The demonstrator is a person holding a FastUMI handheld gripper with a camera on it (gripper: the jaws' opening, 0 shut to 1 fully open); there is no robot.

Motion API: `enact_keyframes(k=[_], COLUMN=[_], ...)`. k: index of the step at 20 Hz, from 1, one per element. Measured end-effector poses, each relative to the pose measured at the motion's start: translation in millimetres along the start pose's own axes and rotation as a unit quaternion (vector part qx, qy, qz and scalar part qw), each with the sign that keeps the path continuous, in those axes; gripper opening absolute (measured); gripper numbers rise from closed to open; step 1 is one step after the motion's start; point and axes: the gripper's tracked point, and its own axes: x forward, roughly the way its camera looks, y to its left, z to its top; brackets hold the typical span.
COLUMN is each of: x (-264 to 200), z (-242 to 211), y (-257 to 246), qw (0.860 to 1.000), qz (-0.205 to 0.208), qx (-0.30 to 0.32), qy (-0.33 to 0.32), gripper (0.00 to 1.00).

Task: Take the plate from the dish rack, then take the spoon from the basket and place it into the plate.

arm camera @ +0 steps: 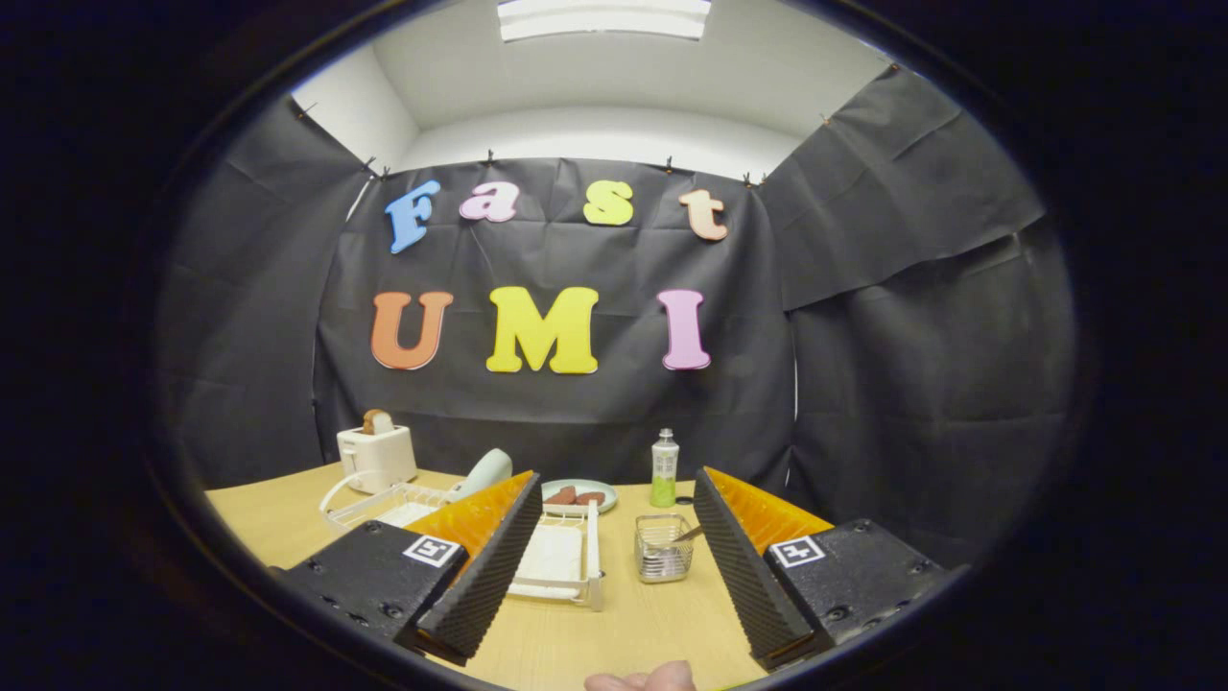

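Note:
My gripper is open above the near part of the wooden table, with nothing between its fingers. A white dish rack lies just ahead, partly hidden behind the left finger. A pale rounded piece, seemingly a plate standing on edge, rises from the rack beyond that finger's tip. A small wire basket stands beside the right finger, and a spoon handle leans out of it.
A plate with red-brown food and a green bottle stand at the back of the table. A white toaster holding bread stands at the back left. A person's fingertips rest at the table's near edge.

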Motion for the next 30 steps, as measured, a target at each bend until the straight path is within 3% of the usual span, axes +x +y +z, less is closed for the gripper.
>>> enact_keyframes(k=[19, 25, 30], x=[48.9, 104.5, 158.7], z=[15.1, 31.6, 25.1], y=[38.8, 84.6, 112.3], qw=[0.996, 0.981, 0.96], qz=[0.059, 0.119, 0.136], qx=[-0.027, -0.041, -0.052], qy=[0.06, 0.147, 0.239], gripper=[1.0, 1.0, 1.0])
